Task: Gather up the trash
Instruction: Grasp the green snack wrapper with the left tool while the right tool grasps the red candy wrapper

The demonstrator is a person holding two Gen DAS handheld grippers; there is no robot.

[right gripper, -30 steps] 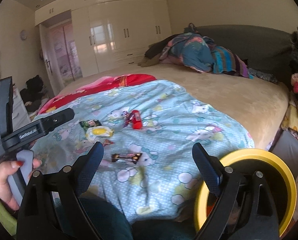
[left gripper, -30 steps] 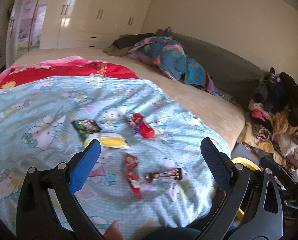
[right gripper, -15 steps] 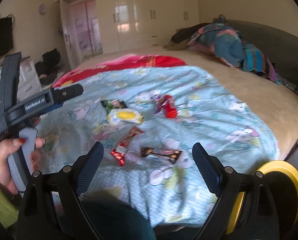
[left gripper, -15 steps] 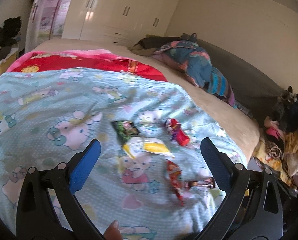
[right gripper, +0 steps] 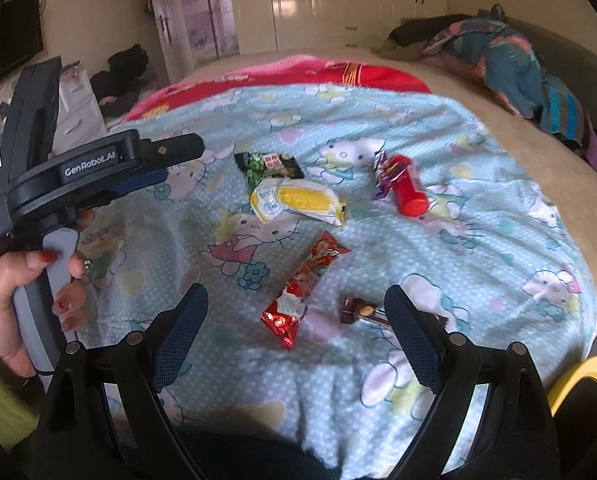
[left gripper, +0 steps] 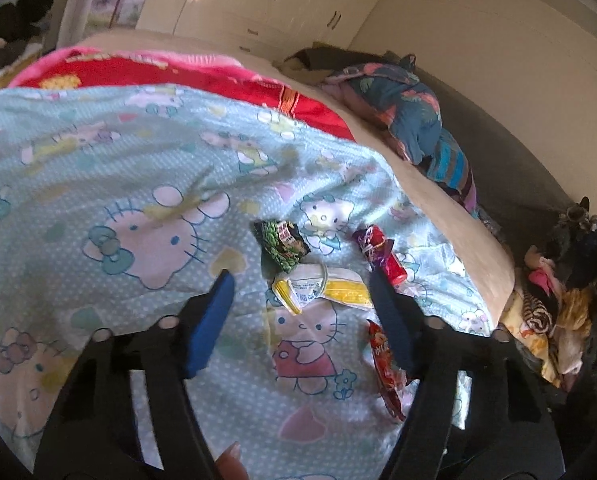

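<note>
Both wrist cams look down, close over bed; share blanket w/ wrappers.

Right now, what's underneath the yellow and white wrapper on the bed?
The yellow and white wrapper lies on the blue cartoon-cat blanket, its upper edge overlapping the green and black packet. Anything beneath it is covered.

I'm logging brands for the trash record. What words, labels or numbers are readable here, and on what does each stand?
"GenRobot.AI": on the left gripper's body, right wrist view.
Small white lettering ending in "System": lower on that body, the rest unreadable.
Red wrapper: lettering too blurred.
Yellow-and-white packet: label print too small.
Green-and-black packet, brown bar wrapper: unreadable.
</note>
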